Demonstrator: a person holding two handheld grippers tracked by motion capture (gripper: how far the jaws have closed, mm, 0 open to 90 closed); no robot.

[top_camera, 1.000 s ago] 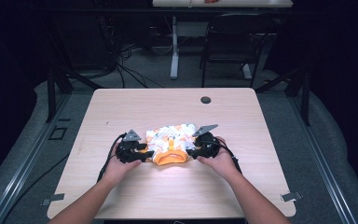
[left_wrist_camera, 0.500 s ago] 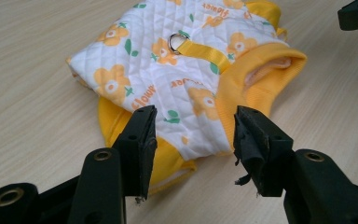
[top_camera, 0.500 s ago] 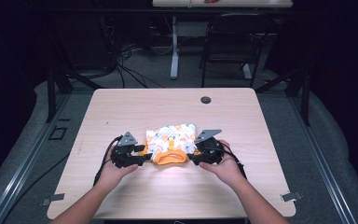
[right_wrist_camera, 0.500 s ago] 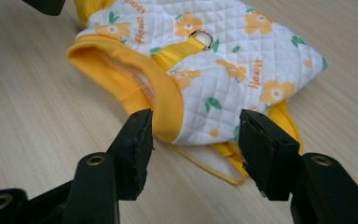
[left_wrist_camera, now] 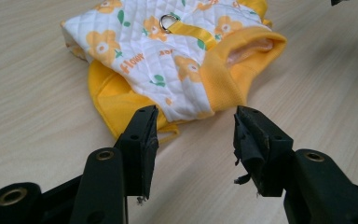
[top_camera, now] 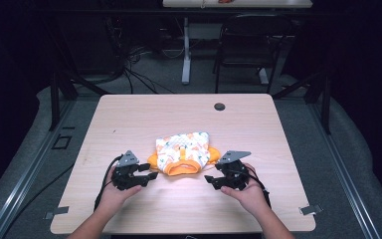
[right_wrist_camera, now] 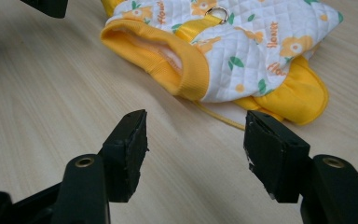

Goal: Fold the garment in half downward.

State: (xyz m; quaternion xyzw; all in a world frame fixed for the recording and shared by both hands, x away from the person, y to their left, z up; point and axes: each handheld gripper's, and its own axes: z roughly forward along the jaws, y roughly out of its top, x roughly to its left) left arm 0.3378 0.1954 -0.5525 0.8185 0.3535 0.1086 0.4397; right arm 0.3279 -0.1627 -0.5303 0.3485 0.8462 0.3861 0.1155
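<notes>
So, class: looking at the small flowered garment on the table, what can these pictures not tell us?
- Garment underside: hidden against the table in the high view and both gripper views.
- Its printed words: too small to read fully in the left gripper view.
- Inside the ribbed opening: shadowed in the right gripper view.

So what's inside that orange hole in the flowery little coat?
Through the orange ribbed opening of the flowery coat a pale pinkish lining shows. Deeper in, the quilted top covers everything, so whatever else is inside cannot be seen.
</notes>
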